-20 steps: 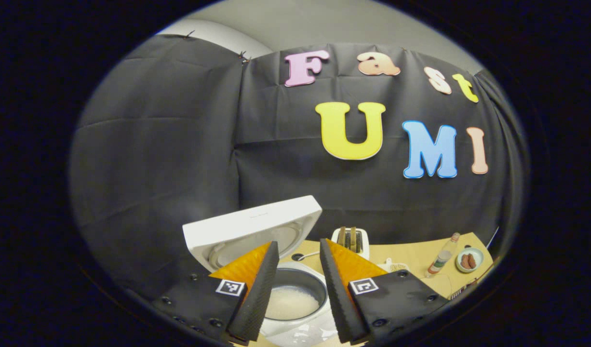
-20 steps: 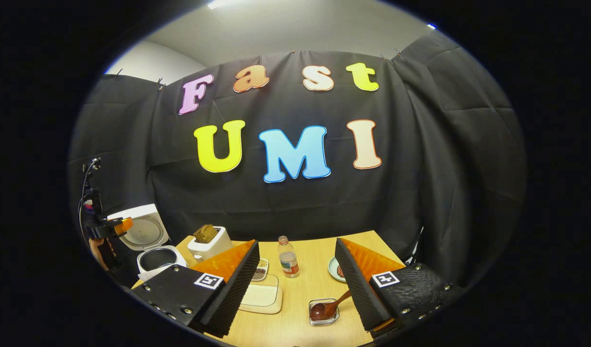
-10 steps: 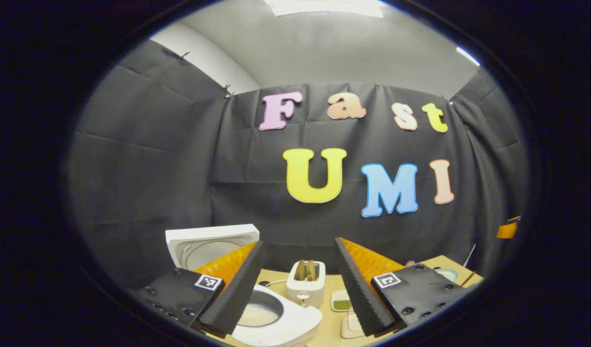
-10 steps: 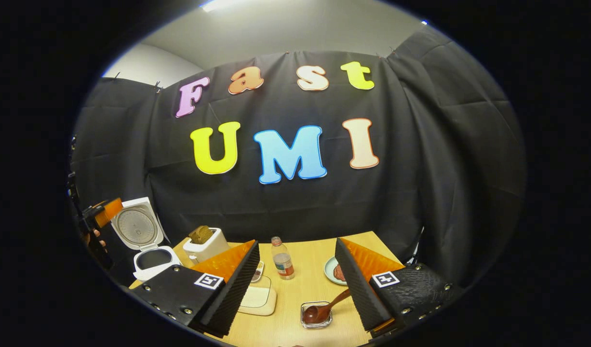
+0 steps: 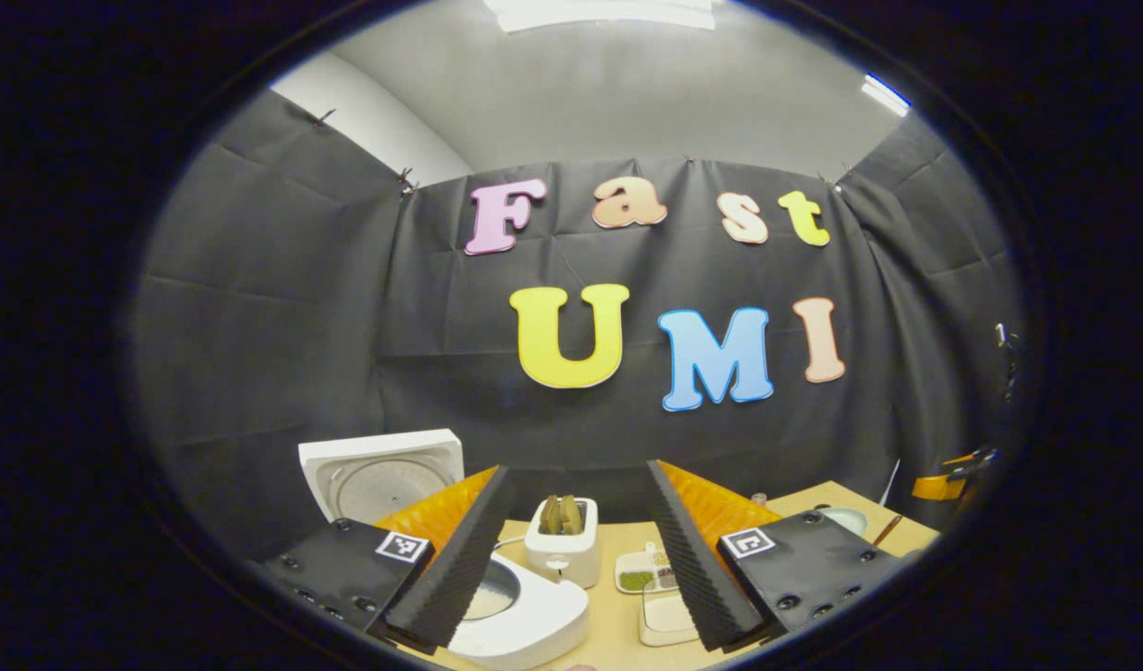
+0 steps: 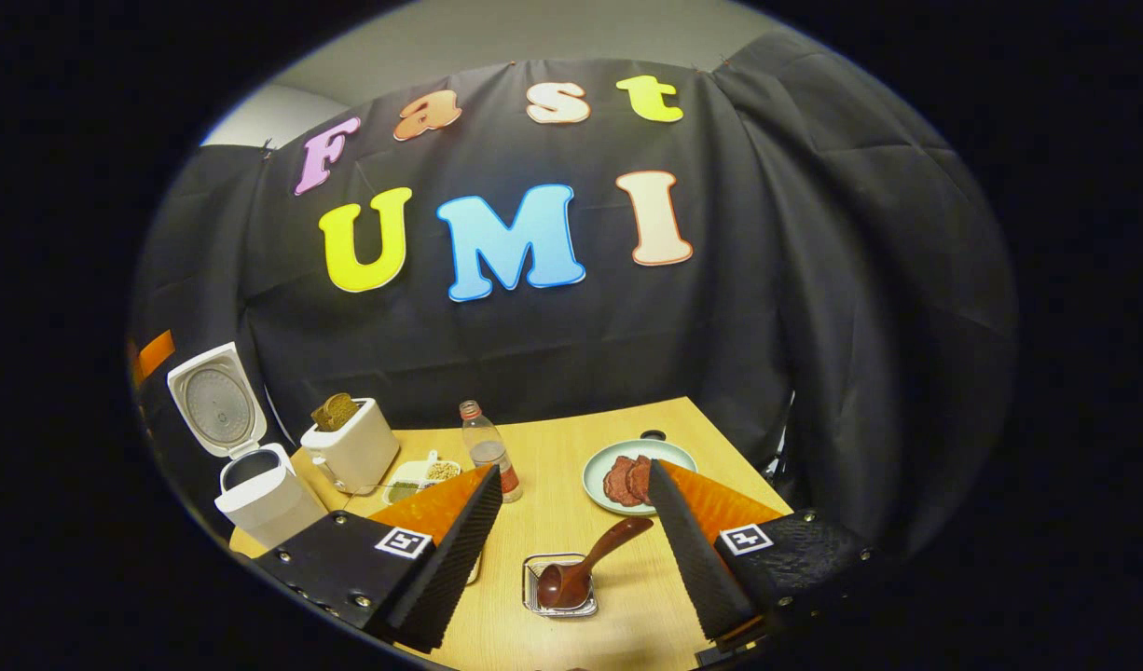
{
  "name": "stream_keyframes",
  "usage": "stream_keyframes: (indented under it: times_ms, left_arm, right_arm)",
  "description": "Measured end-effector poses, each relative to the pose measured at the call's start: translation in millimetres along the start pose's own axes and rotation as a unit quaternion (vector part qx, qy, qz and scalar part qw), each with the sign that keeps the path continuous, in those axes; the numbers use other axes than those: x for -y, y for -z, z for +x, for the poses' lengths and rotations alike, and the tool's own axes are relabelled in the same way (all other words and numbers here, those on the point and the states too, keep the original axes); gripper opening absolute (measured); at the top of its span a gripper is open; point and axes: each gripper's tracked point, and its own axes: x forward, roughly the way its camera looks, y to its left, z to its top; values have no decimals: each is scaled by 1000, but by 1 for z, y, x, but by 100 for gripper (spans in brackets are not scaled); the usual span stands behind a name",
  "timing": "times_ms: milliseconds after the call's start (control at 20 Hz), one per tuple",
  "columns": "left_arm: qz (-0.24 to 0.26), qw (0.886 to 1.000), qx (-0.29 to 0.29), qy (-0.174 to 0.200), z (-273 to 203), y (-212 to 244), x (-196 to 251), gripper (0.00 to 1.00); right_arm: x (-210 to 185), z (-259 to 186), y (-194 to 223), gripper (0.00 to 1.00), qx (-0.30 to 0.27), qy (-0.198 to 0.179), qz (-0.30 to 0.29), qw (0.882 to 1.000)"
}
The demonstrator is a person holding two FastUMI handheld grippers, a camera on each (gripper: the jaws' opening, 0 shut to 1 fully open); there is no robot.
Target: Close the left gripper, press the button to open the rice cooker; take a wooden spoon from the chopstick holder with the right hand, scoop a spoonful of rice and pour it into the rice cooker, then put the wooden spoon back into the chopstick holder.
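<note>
In the left gripper view, the left gripper (image 5: 576,559) hangs released, jaws wide apart, above the rice cooker (image 5: 520,620), whose lid (image 5: 382,473) stands raised at the table's (image 5: 618,624) near-left corner, a toaster (image 5: 562,550) just behind. In the right gripper view, the right gripper (image 6: 571,559) is likewise spread and empty over the wooden spoon (image 6: 585,564), which rests bowl-down in a small clear holder (image 6: 557,601); a plate (image 6: 598,480) and bottle (image 6: 488,447) stand beyond.
</note>
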Motion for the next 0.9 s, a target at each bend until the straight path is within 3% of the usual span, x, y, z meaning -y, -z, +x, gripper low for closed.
stream_keyframes:
  times_ms: [300,750,800,900]
  left_arm:
    - [9,1000,-23,2,-4,10,16,100]
    - [0,999,-47,-3,-7,16,44,95]
    - [-3,999,-52,1,-6,18,49,98]
    - [-24,998,-59,29,-9,19,69,95]
  right_arm:
    - [26,40,58,98,-64,12,48,997]
    - [24,94,113,98,-121,-23,82,989]
    - [22,99,116,96,-125,-27,89,988]
    - [21,107,113,81,-121,-33,105,987]
